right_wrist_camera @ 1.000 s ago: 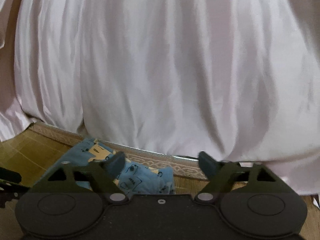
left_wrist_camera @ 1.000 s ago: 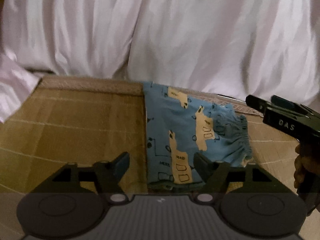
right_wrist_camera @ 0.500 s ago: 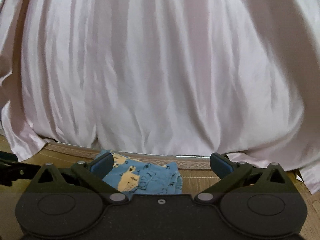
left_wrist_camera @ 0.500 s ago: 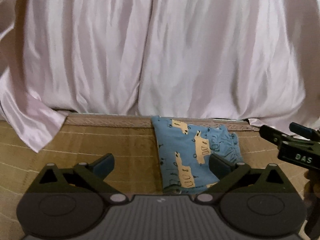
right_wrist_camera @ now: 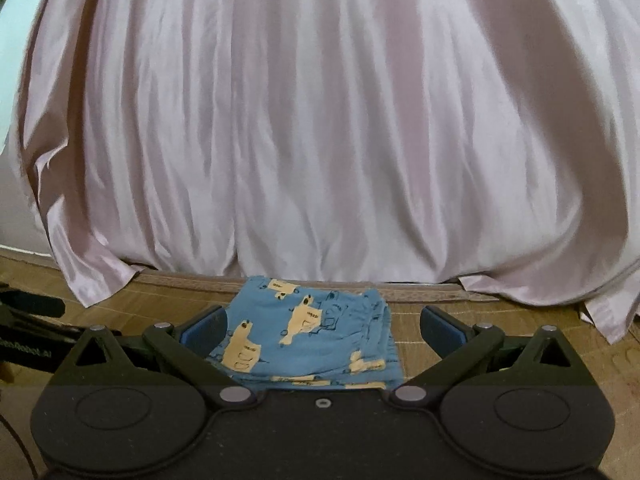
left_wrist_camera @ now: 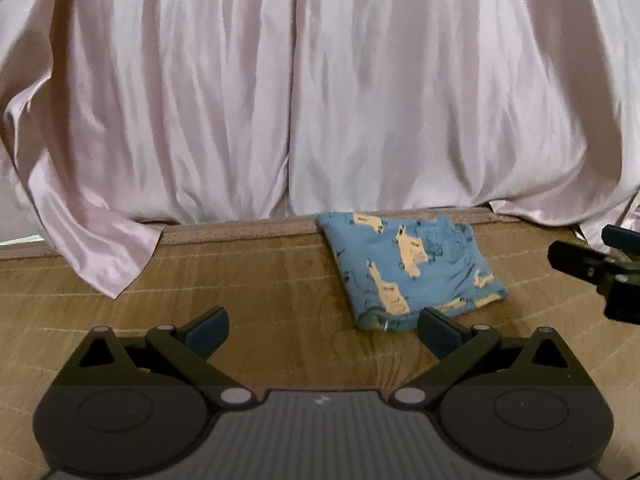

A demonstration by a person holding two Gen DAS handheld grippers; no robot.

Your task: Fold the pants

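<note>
The blue pants (left_wrist_camera: 408, 264) with yellow prints lie folded into a small flat packet on the woven mat (left_wrist_camera: 248, 280), near the curtain's foot. My left gripper (left_wrist_camera: 322, 330) is open and empty, pulled back from the packet, which sits ahead and to its right. In the right wrist view the same folded pants (right_wrist_camera: 308, 336) lie between and beyond the fingers of my right gripper (right_wrist_camera: 322, 326), which stands open and holds nothing. The right gripper's tips (left_wrist_camera: 592, 264) show at the right edge of the left wrist view.
A pale pink satin curtain (left_wrist_camera: 320, 100) hangs across the whole back, its hem pooling on the mat at left (left_wrist_camera: 100, 248) and right (right_wrist_camera: 592, 300). The brown woven mat extends left and in front of the pants. The left gripper's tool (right_wrist_camera: 28, 320) shows at the left edge.
Both grippers have drawn back and up from the pants, which now look smaller and farther off. The left jaws have opened wider. The folded packet stays in place.
</note>
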